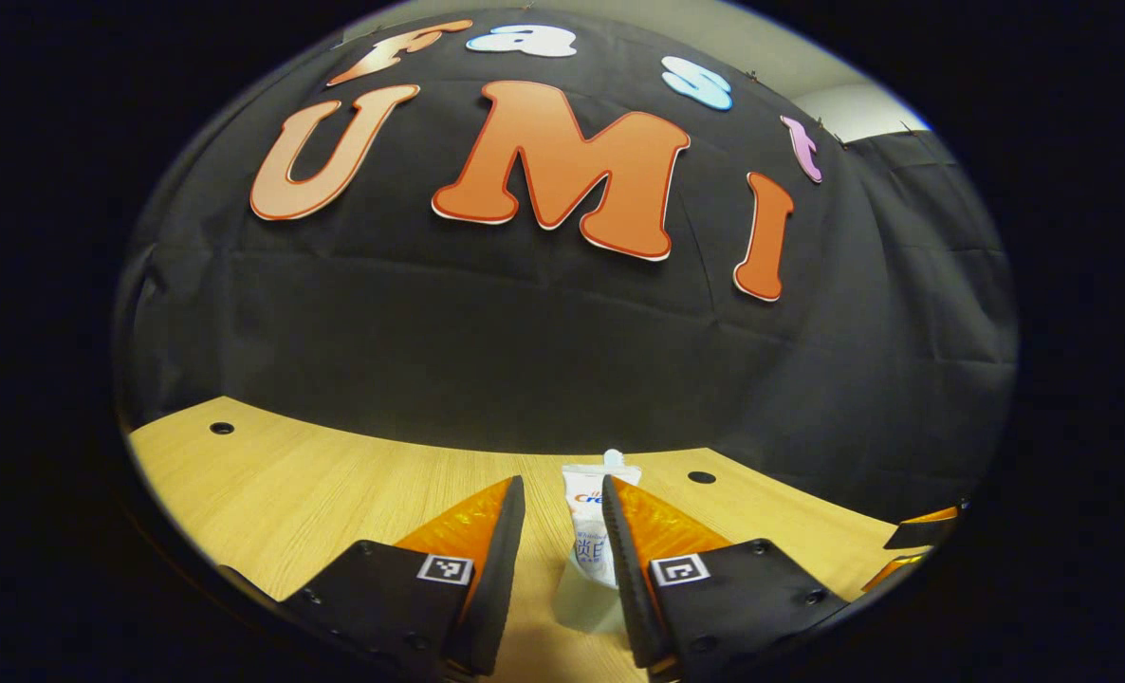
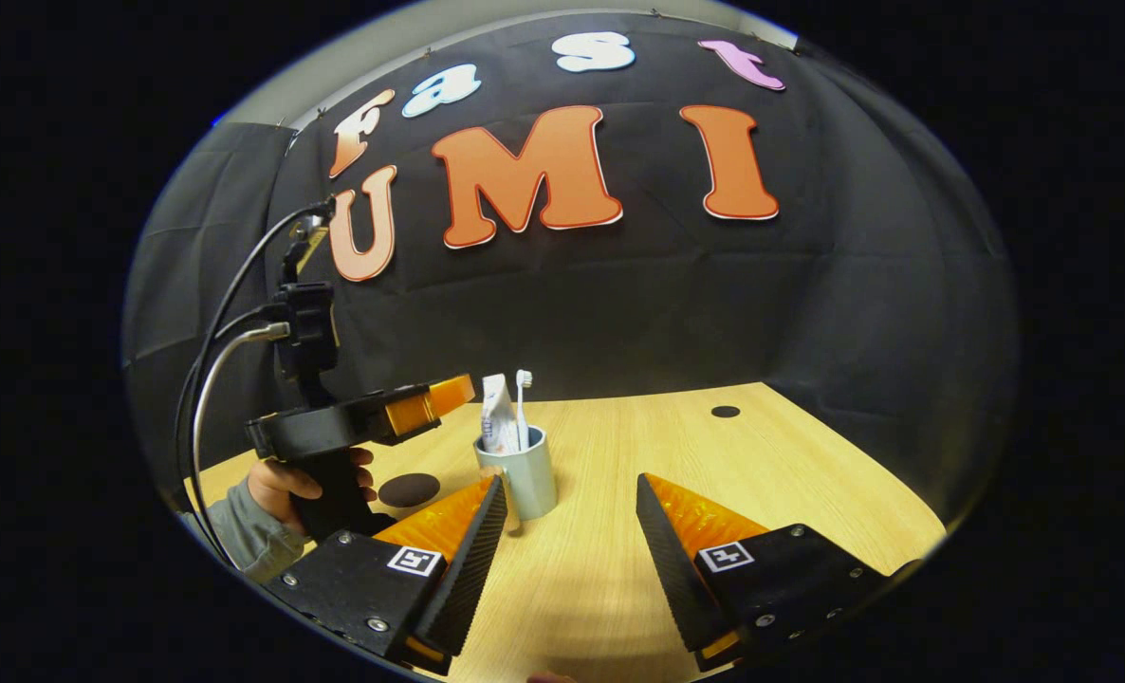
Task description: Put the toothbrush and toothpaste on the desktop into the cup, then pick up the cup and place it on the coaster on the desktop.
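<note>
left gripper jaws narrowly open, maybe touching toothpaste | right gripper wide open, empty

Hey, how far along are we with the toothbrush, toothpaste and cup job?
Done: the toothbrush and toothpaste both stand in the cup. In hand: nothing is gripped; the left tool is open around the toothpaste, and the right tool is open, facing the cup. Left: the cup stands on the desktop beside the coaster, so it needs lifting onto it.

A light wooden table carries a grey cup at centre and a dark round coaster to its left.
</note>
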The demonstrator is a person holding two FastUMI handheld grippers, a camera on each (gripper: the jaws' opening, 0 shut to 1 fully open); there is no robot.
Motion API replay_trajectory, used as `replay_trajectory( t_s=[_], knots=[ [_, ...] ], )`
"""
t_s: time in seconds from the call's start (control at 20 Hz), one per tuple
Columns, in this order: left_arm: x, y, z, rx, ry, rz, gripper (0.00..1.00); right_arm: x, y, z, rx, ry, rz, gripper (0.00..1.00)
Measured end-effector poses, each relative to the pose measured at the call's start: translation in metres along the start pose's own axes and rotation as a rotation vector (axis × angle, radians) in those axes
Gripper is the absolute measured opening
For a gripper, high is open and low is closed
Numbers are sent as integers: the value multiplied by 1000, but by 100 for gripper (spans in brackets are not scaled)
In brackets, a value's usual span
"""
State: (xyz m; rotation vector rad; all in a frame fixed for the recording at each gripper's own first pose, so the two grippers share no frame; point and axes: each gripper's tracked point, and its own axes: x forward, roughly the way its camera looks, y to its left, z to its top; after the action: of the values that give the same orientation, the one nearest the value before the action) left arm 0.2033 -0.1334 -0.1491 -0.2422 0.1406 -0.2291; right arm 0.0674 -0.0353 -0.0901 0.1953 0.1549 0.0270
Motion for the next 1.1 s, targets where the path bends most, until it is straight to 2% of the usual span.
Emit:
replay_trajectory(
  t_s=[0.25,0.45,0.7,0.85,1.1],
  knots=[
    [-28,10,11,102,29,5,80,18,27,0,-16,26,28,83],
    [-57,24,11,147,57,13,90,32,45,-2,-31,56,40,83],
    [-94,45,17,198,71,31,90,50,57,-2,-40,114,45,83],
    [-114,54,25,242,42,35,91,61,65,-11,-35,207,50,83],
    [-146,74,27,278,31,56,90,74,70,-11,-106,298,32,83]
  ],
)
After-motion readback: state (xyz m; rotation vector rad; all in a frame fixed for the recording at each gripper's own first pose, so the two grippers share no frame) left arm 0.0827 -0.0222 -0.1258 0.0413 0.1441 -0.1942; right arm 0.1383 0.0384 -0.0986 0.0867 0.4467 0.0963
